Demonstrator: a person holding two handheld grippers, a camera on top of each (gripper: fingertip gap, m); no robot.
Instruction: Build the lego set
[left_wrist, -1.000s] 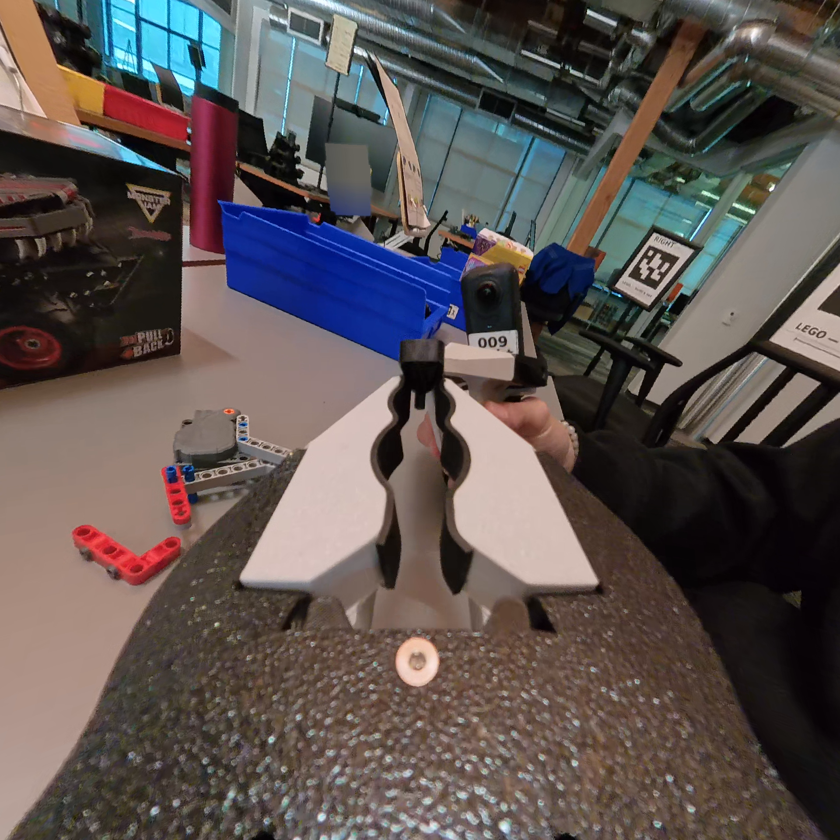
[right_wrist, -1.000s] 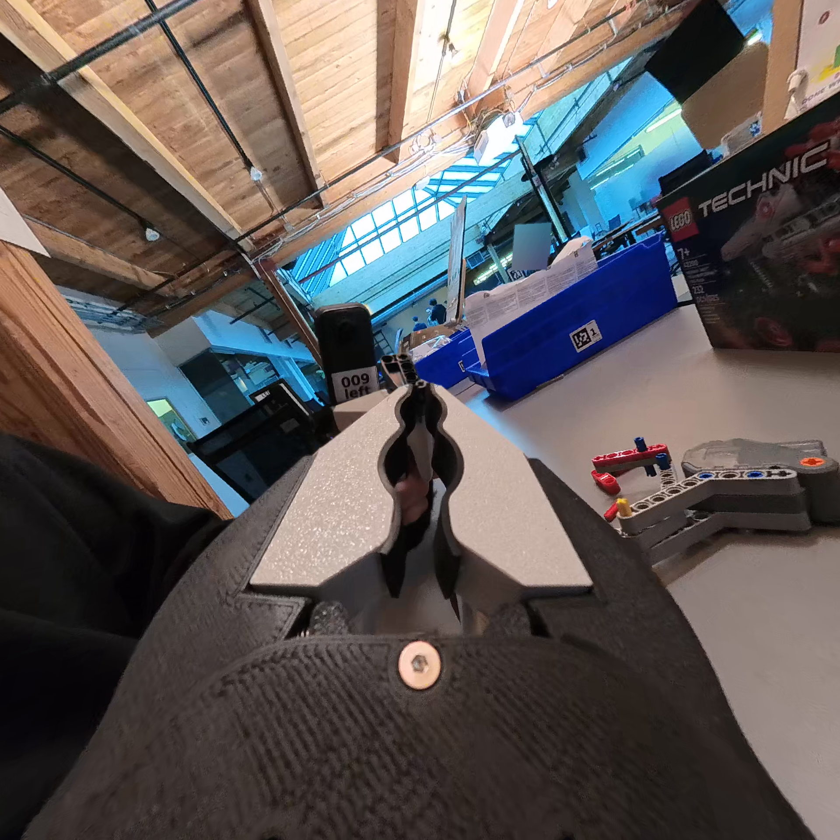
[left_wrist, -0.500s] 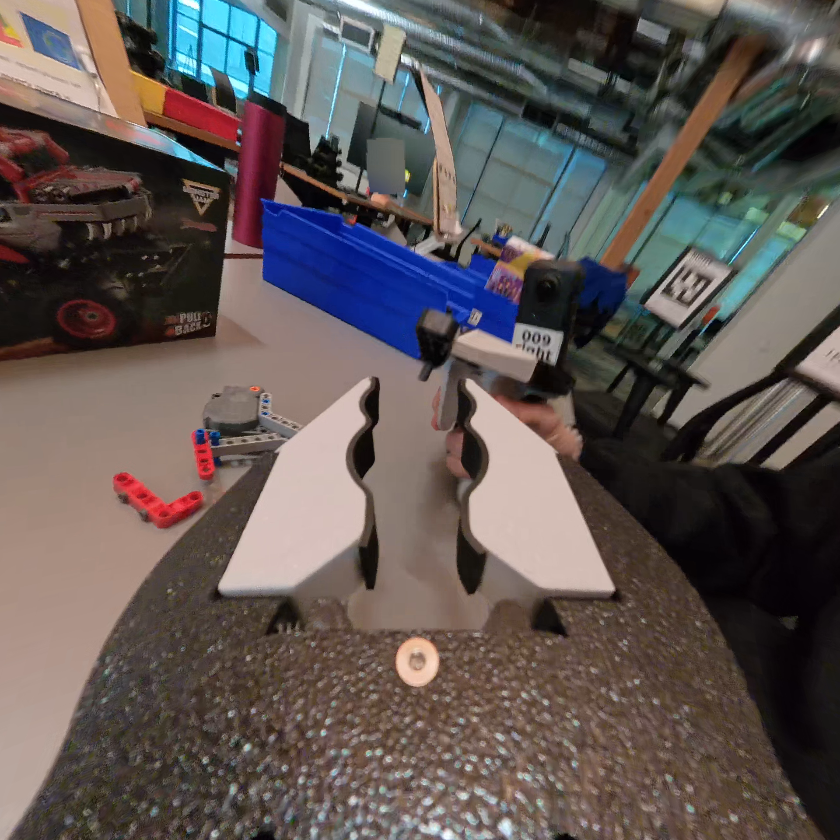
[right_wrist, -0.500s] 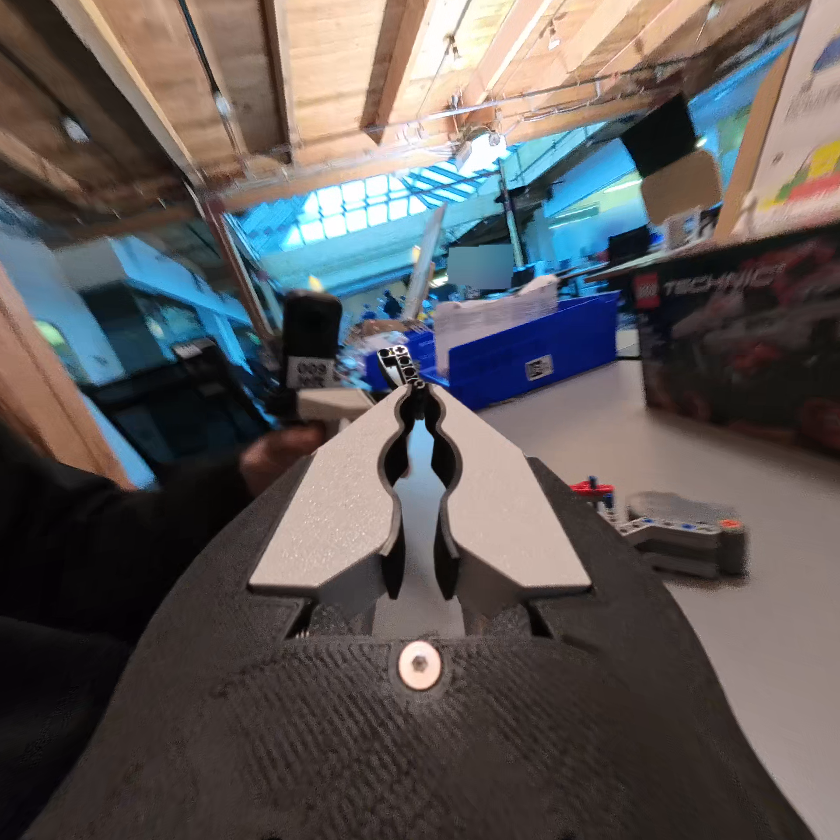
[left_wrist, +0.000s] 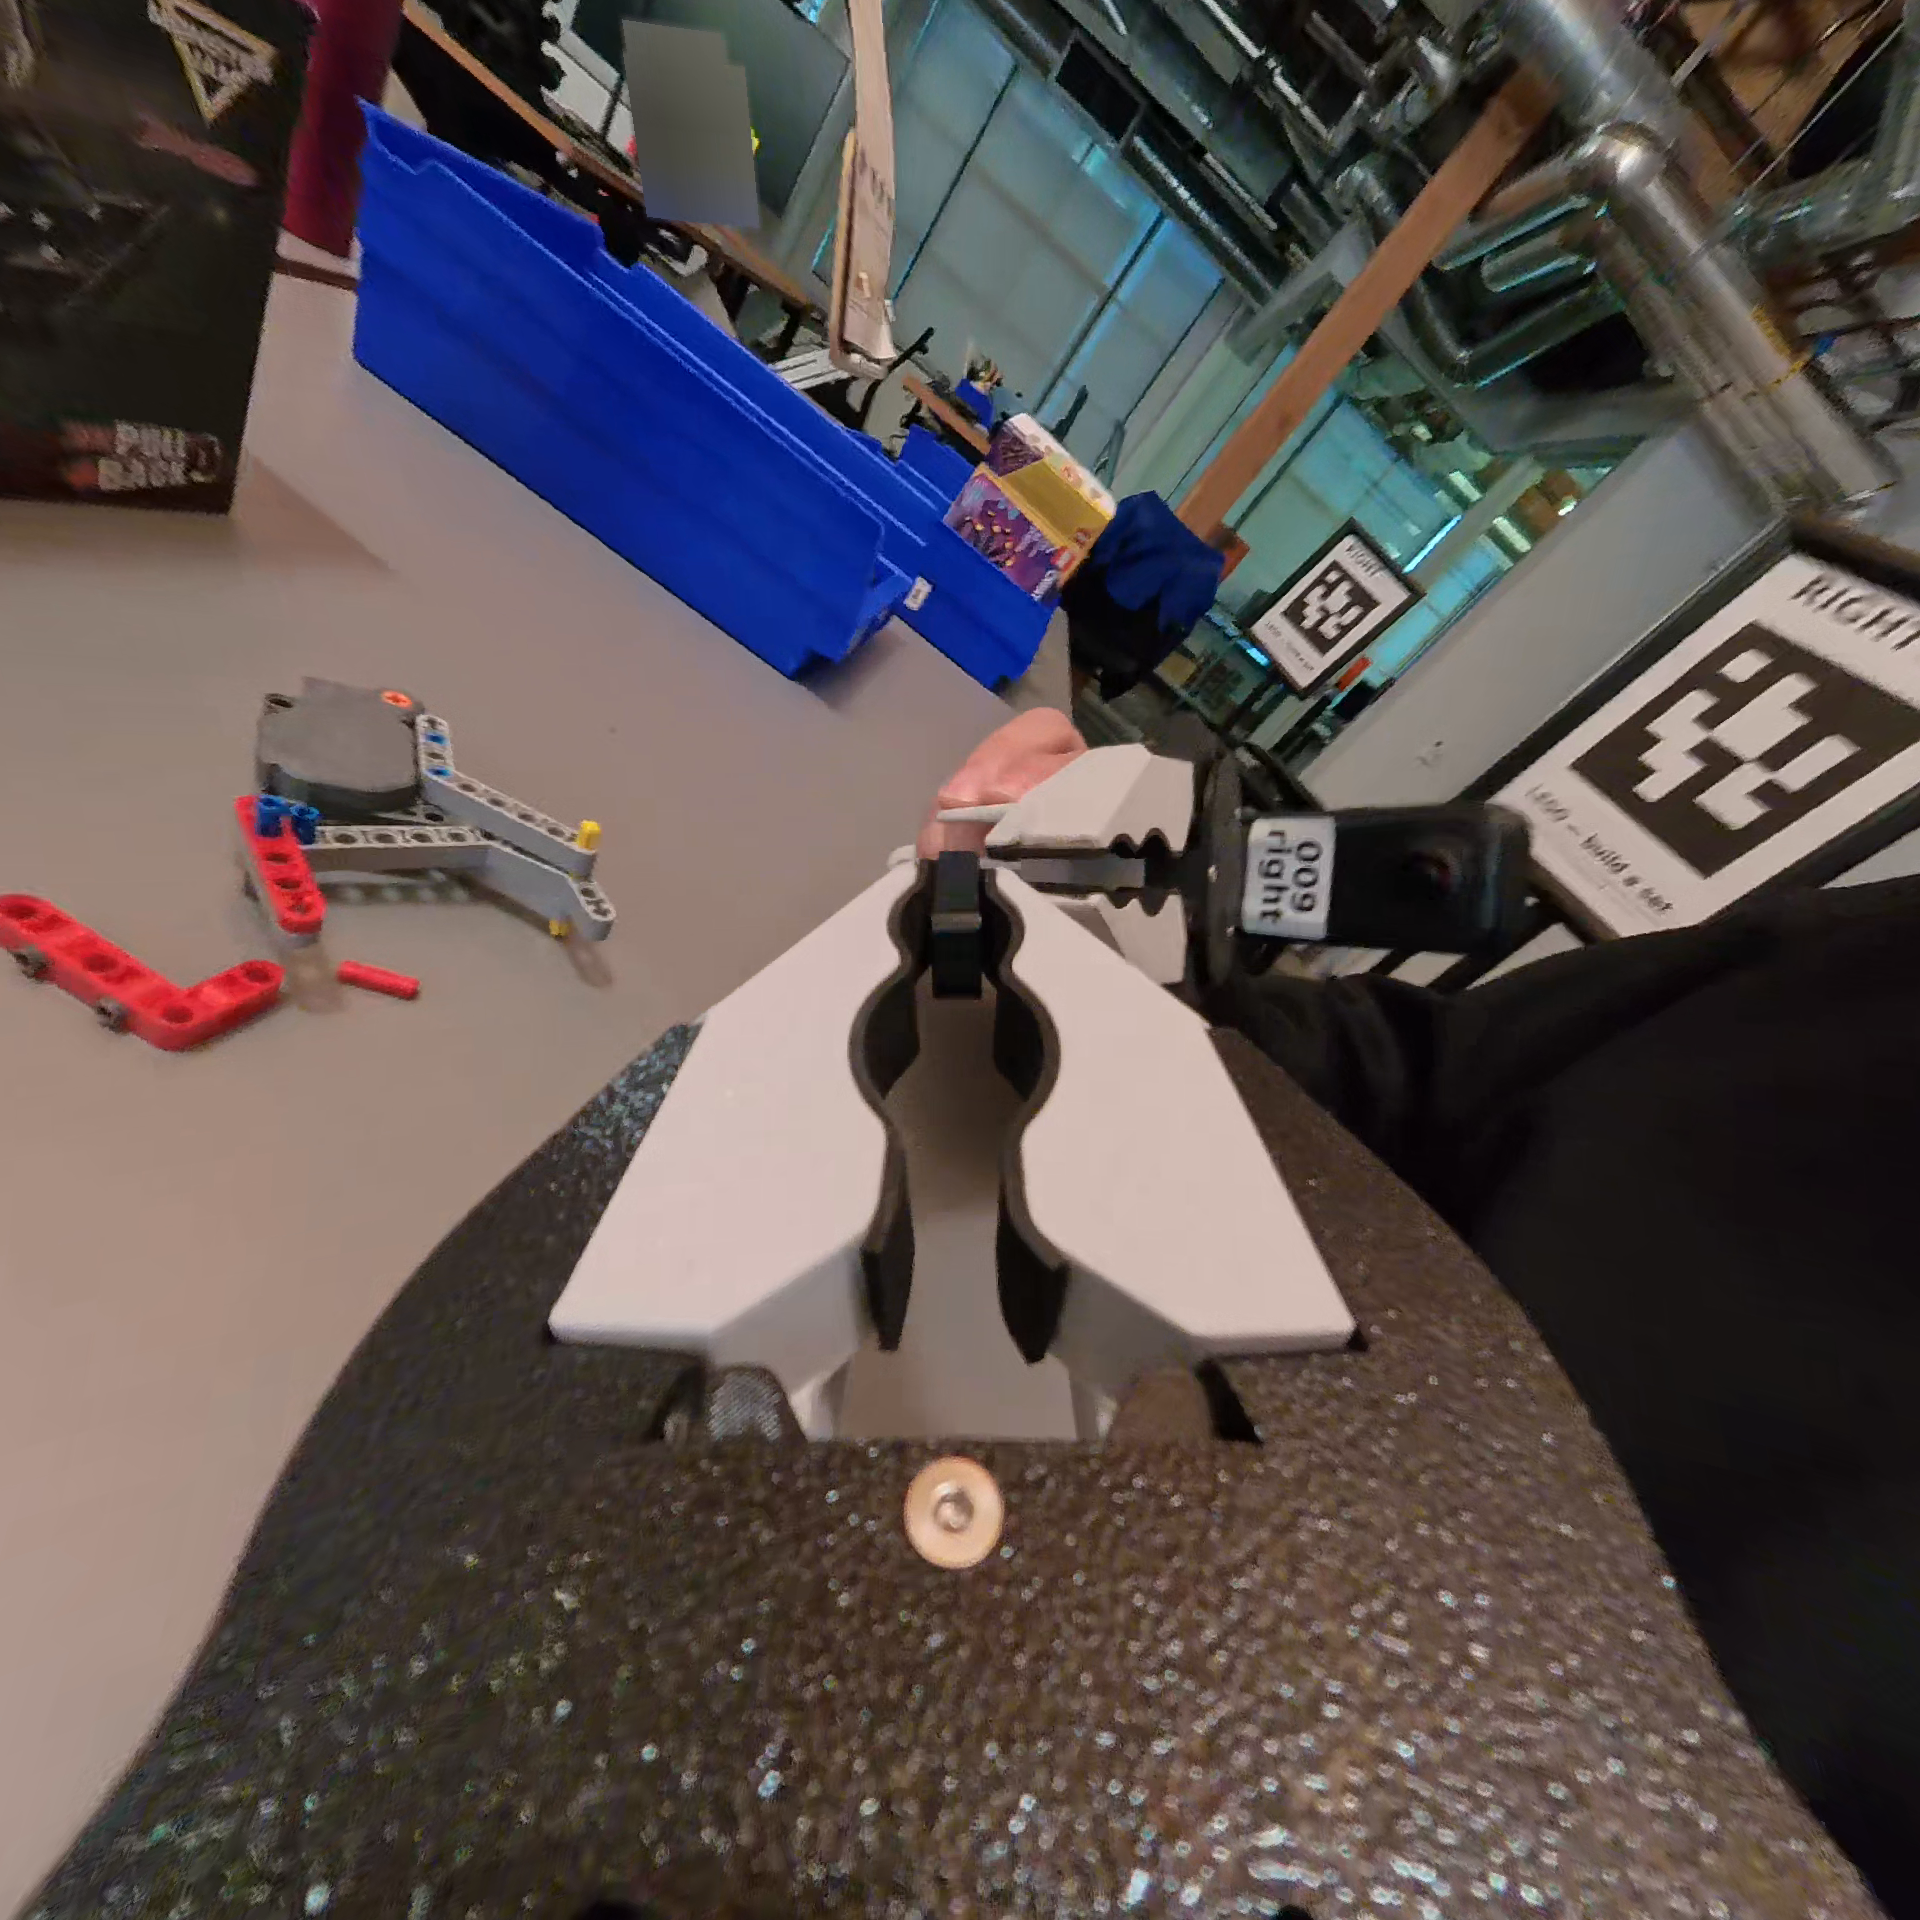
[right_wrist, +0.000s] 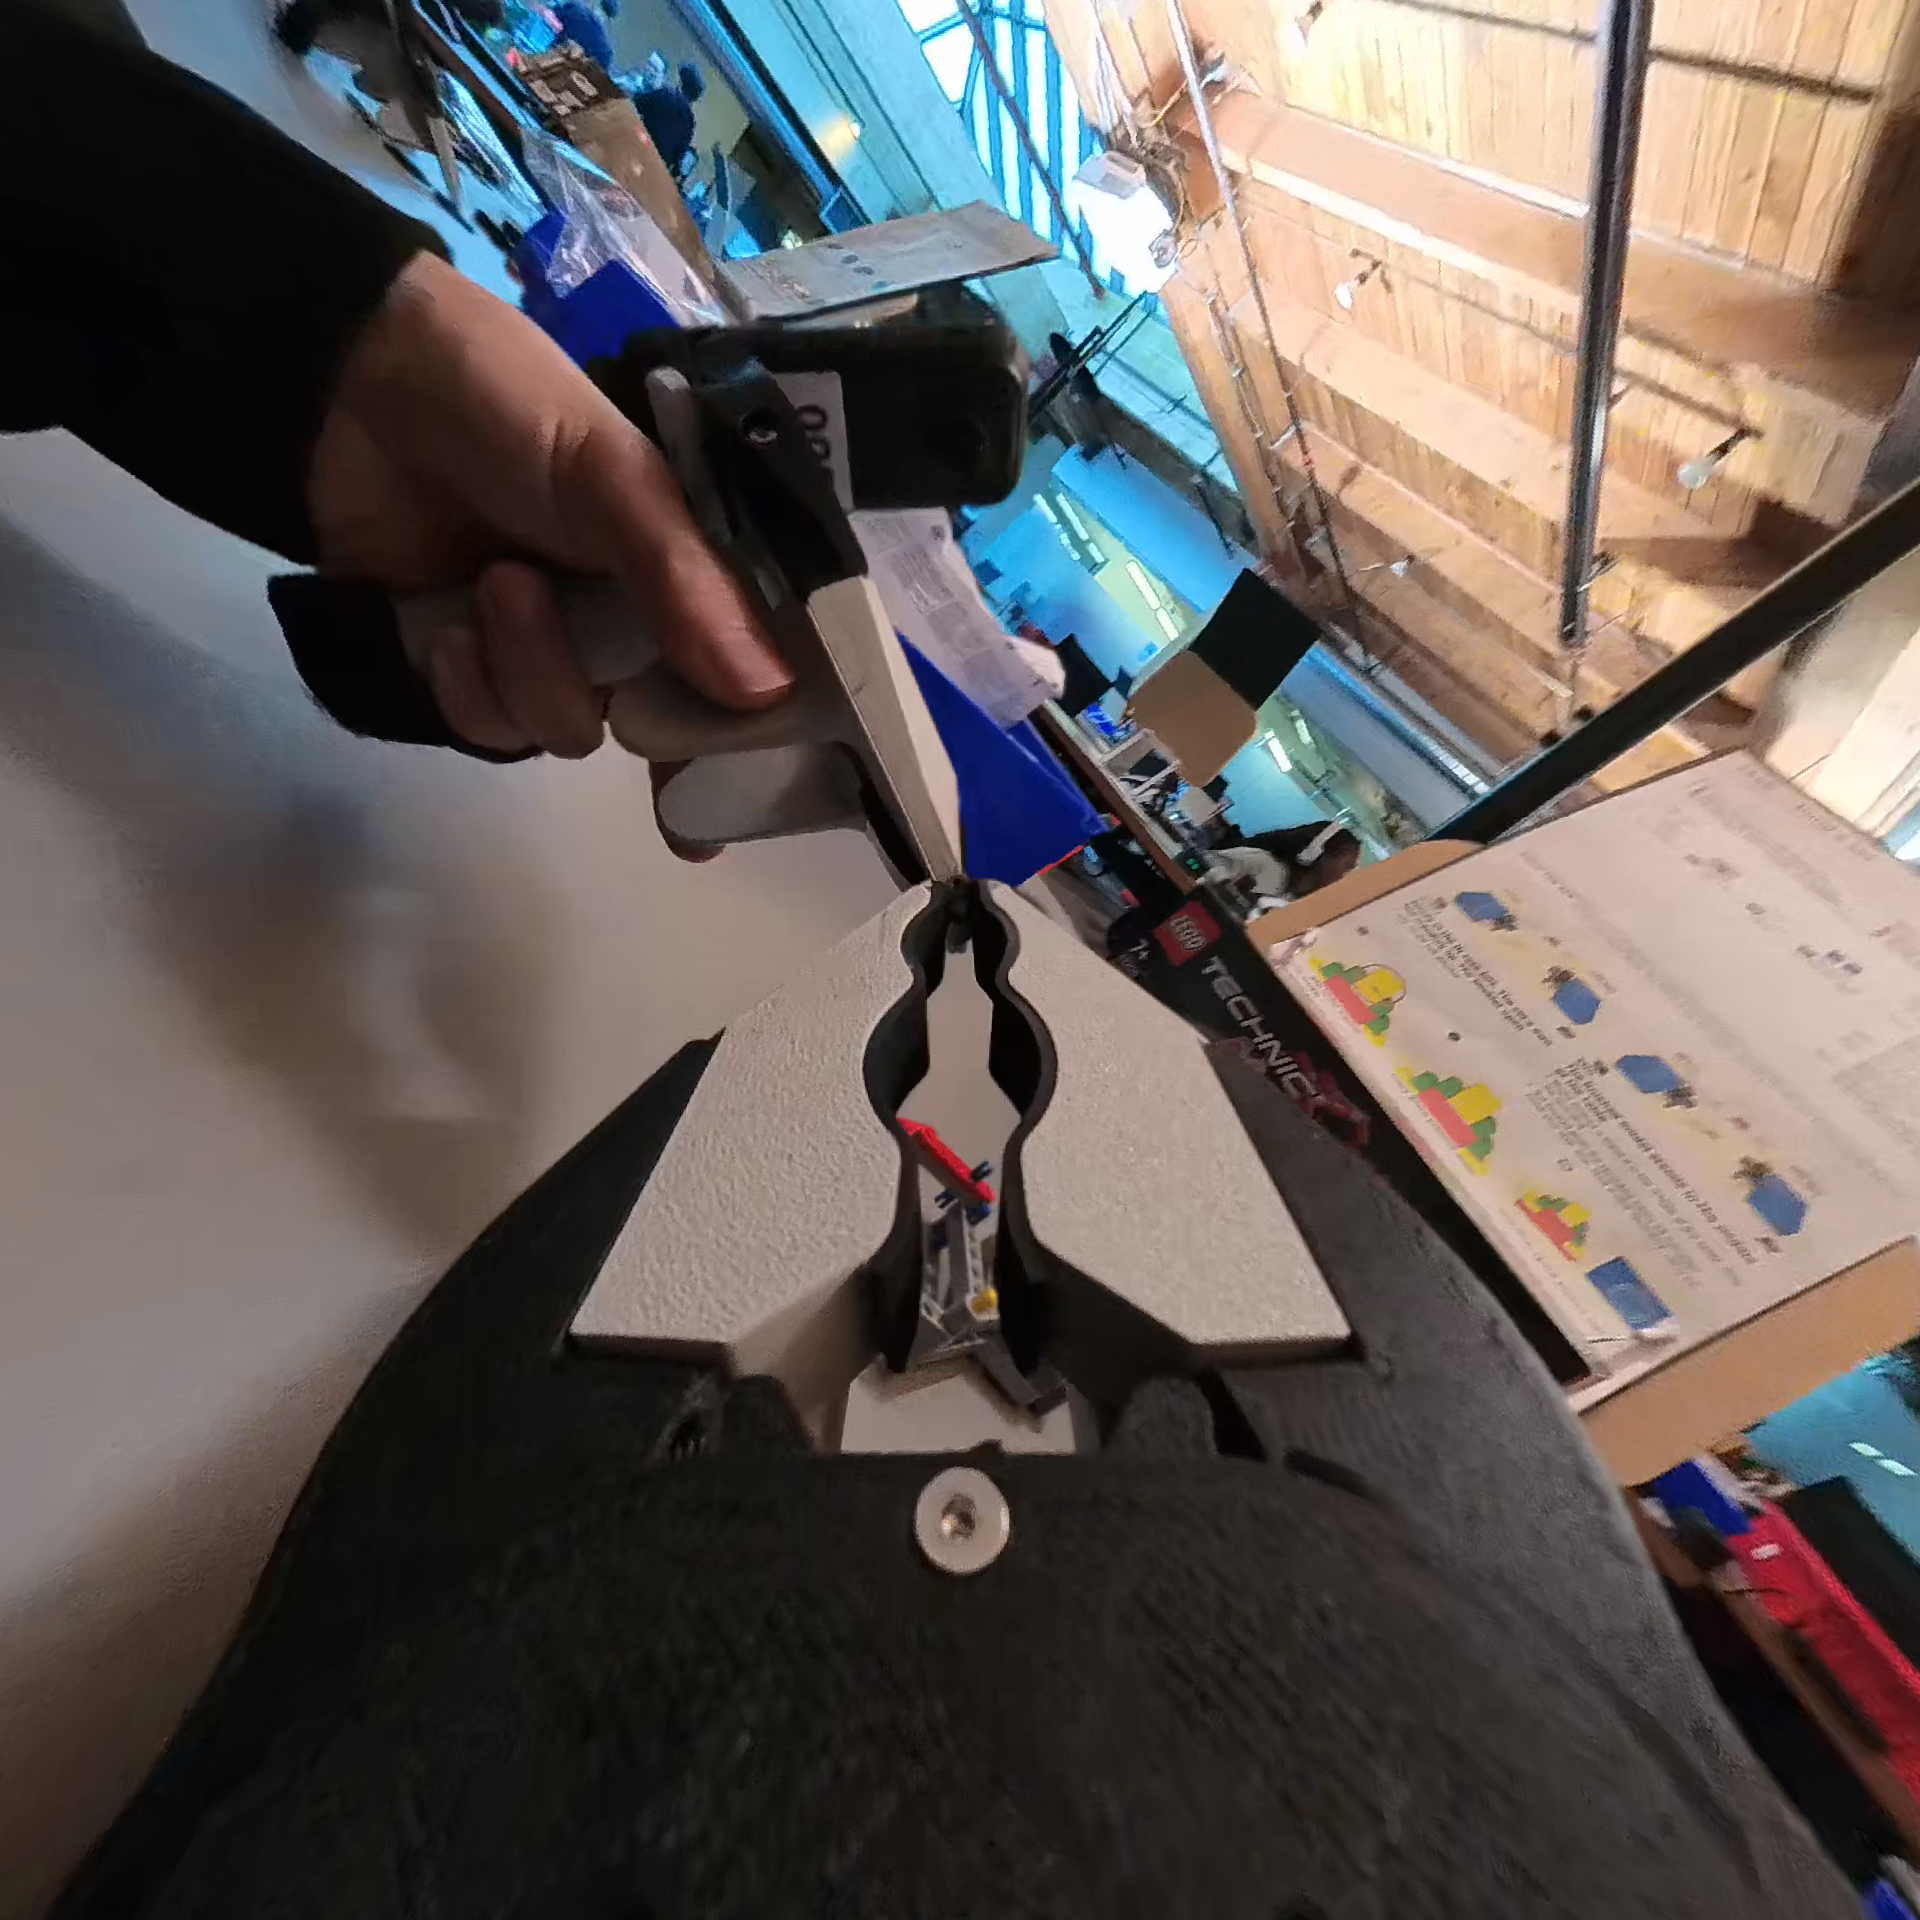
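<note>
Clamped at the tips of my left gripper (left_wrist: 954, 914) is a small black piece (left_wrist: 956, 925); my right gripper (right_wrist: 956, 914) pinches its far end, both held above the table (left_wrist: 520, 1039). Beyond lie the half-built grey assembly (left_wrist: 436, 821), a loose red angled beam (left_wrist: 135, 977) and a red pin (left_wrist: 379, 978), so I judge most building remains. Farther off stand blue bins (left_wrist: 623, 416) and the set's box (left_wrist: 114, 260); nothing blocks me.

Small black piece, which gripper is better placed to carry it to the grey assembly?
Left, probably: the left gripper clamps the small black piece at its tips, and the grey assembly lies on the table to its left. The right gripper pinches it too.
</note>
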